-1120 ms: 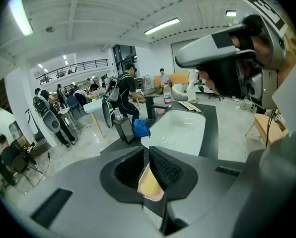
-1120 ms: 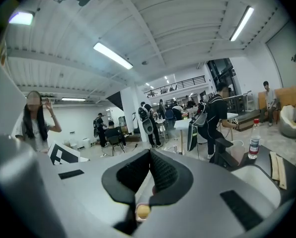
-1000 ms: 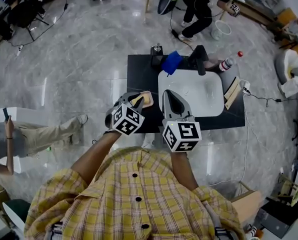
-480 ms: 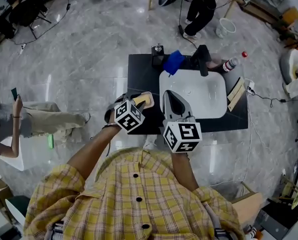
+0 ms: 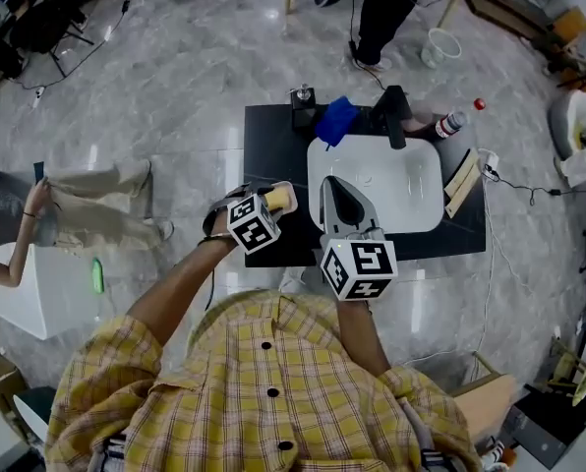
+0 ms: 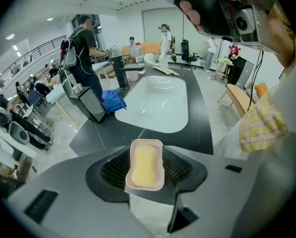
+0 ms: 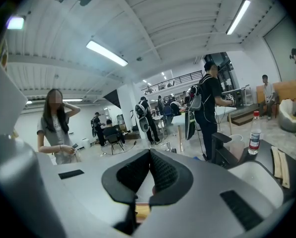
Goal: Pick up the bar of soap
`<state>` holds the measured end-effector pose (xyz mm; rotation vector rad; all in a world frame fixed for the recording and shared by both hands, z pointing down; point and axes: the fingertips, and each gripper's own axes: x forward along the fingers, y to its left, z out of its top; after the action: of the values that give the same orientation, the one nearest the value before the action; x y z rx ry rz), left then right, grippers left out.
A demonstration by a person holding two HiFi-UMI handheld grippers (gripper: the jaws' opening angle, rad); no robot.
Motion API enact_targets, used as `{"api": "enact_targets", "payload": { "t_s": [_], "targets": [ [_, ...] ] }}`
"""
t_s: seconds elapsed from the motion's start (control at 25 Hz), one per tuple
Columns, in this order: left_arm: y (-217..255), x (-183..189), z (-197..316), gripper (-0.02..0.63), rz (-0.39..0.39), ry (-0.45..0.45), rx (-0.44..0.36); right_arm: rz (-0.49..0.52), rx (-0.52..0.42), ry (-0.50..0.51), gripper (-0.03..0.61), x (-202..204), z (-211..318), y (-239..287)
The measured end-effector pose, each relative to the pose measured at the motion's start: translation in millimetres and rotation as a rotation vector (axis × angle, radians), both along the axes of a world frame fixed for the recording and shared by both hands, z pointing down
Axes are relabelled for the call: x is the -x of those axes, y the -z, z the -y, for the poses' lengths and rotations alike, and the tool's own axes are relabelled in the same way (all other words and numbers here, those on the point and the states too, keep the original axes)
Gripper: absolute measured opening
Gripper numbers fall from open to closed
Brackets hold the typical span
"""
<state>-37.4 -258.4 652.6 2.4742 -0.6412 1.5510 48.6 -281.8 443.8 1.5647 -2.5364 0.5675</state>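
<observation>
- Soap (image 6: 145, 165): yellow bar lying in a pink dish (image 6: 160, 167), dead centre between the left claw's (image 6: 145, 152) jaws.
- Left claw: jaws wide and just been opening. The ribbed pads (image 6: 180, 168) flank the dish's long sides without clamping. Can't tell if a pad brushes the rim.
- Left claw points steeply down at the black table (image 5: 273, 141). The dish sits right under its tips, on the table's left part towards the near edge.
- Right claw (image 7: 149, 157): jaws closed, pad tips meeting, nothing between them. It is held about level, just right of the left claw, nose over the near rim of the sink (image 5: 416, 190).
- Sink: white basin set in the table, ahead and right of the left claw, directly ahead of the right claw.
- Blue cloth (image 5: 335, 121): ahead of the left claw, at the sink's far-left corner, hanging over the rim.
- Faucet (image 5: 393, 116): black, on the far side of the sink, beyond the right claw and just right of the cloth.
- Bottle (image 5: 450, 123): clear with a red cap, ahead-right of the right claw, past the sink's far-right corner.
- Wood board (image 5: 460, 183): lies on the table beside the sink's right edge, well right of the right claw.
- Person in dark clothes (image 5: 386, 8): stands on the floor beyond the table's far side, ahead of both claws.
- Holder wears a yellow plaid shirt (image 5: 263, 391), behind both claws.
</observation>
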Motion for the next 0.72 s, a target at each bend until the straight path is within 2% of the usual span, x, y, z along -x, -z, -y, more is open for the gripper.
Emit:
{"api": "enact_targets", "payload": {
  "t_s": [0.32,0.72],
  "targets": [
    [-28,2,1,0.224,0.074,-0.088,0.054,-0.004,0.004,-0.003,0.020,-4,13,-5],
    [-57,1,5,0.250,0.109,-0.139,0.114,-0.006,0.020,-0.015,0.020,-16,23,-12]
  ]
}}
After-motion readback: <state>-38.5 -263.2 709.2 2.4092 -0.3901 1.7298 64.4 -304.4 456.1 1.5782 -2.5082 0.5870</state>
